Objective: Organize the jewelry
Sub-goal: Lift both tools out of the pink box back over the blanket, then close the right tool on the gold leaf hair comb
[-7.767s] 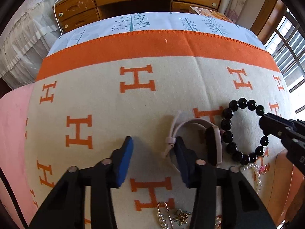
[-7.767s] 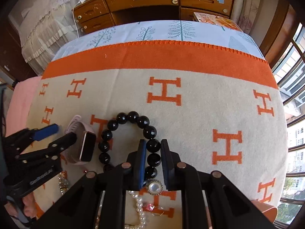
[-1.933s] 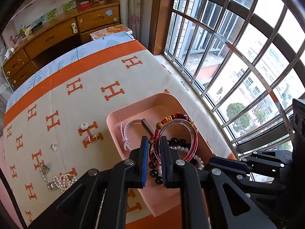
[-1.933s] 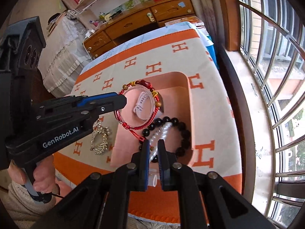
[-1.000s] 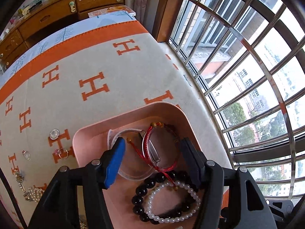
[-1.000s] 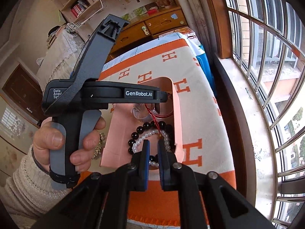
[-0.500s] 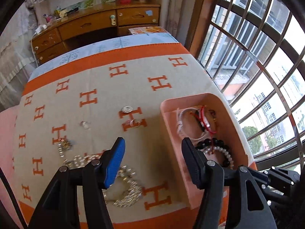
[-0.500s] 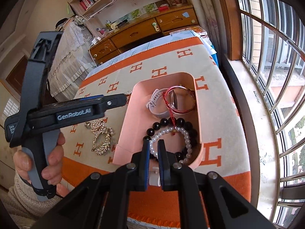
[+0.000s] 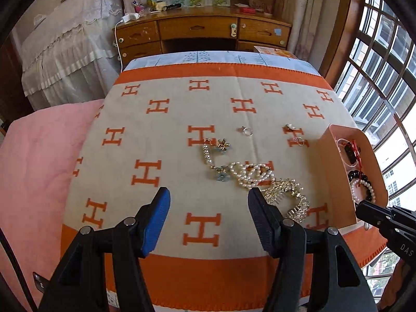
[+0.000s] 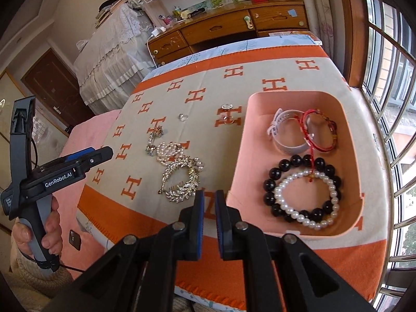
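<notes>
A pink tray (image 10: pixel 244 140) at the table's right holds a white watch band (image 10: pixel 283 132), a red string bracelet (image 10: pixel 318 132), a black bead bracelet (image 10: pixel 275 174) and a pearl bracelet (image 10: pixel 306 197). On the cloth lie a crystal hair comb (image 10: pixel 182 179), a pearl piece (image 10: pixel 169 152), a chain (image 9: pixel 208 156) and small rings (image 9: pixel 246 130). My left gripper (image 9: pixel 209 208) is open and empty, held above the table's near edge, left of the comb (image 9: pixel 286 197). My right gripper (image 10: pixel 208 200) is shut and empty, near the tray's front left corner.
The table wears a beige cloth with orange H marks (image 9: pixel 145 173). A wooden desk with drawers (image 9: pixel 200 30) stands behind it. A pink bed (image 9: pixel 33 156) is at the left, barred windows (image 9: pixel 384 72) at the right.
My left gripper let go of the red bracelet in the tray, opened, and drew back left over the cloth. My right gripper stayed shut near the tray and shifted slightly left.
</notes>
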Motion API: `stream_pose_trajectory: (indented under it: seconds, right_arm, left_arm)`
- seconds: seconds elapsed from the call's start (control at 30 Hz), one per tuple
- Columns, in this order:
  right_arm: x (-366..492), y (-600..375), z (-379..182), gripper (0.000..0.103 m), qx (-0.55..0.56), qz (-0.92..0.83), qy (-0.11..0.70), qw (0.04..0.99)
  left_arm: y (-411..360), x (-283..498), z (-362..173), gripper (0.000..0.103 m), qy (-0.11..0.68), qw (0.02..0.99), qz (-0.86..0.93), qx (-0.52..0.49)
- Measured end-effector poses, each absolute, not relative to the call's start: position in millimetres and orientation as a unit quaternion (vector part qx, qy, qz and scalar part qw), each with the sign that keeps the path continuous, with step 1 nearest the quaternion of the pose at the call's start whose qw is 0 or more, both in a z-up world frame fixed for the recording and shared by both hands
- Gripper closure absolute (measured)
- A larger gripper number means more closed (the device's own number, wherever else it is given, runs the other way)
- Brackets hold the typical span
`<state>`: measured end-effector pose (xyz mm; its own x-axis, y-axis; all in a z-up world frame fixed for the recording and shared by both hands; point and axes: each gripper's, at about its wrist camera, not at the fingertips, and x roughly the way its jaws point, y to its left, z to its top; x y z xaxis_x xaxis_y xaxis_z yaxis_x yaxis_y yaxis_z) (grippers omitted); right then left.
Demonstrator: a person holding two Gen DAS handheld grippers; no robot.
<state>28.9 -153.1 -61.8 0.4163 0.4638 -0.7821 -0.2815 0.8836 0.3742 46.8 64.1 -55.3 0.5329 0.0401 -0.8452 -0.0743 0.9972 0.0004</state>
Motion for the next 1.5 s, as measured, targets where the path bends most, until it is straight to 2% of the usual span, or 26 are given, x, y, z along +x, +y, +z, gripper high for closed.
stream_pose_trajectory:
  seconds: [0.1, 0.43, 0.77, 1.0, 1.13, 1.37, 1.5]
  right_arm:
    - [29, -137, -62, 0.075, 0.083, 0.227, 0.497, 0.833]
    - [53, -92, -86, 0.075, 0.071, 0.198, 0.559, 0.802]
    - [91, -92, -102, 0.075, 0.113, 0.069, 0.611, 0.781]
    - [103, -76, -116, 0.074, 0.094, 0.058, 0.64, 0.761]
    - [102, -65, -114, 0.075, 0.045, 0.05, 0.62, 0.782]
    - [97, -68, -111, 0.094, 0.036, 0.067, 0.603, 0.794]
    - [92, -73, -100, 0.095, 0.042, 0.077, 0.581, 0.809]
  left_arm:
    - [72, 44, -63, 0.042, 0.482, 0.876, 0.035, -0.014]
    - [94, 42, -92, 0.04, 0.487, 0.873, 0.012, -0.025]
    - [120, 46, -111, 0.04, 0.495, 0.867, -0.004, -0.052]
    - [134, 49, -122, 0.04, 0.507, 0.858, -0.005, -0.075]
    - [136, 50, -124, 0.04, 0.509, 0.857, -0.005, -0.078]
    - [129, 49, -120, 0.04, 0.503, 0.861, -0.006, -0.069]
    - [128, 52, -116, 0.039, 0.5, 0.863, 0.0, -0.067]
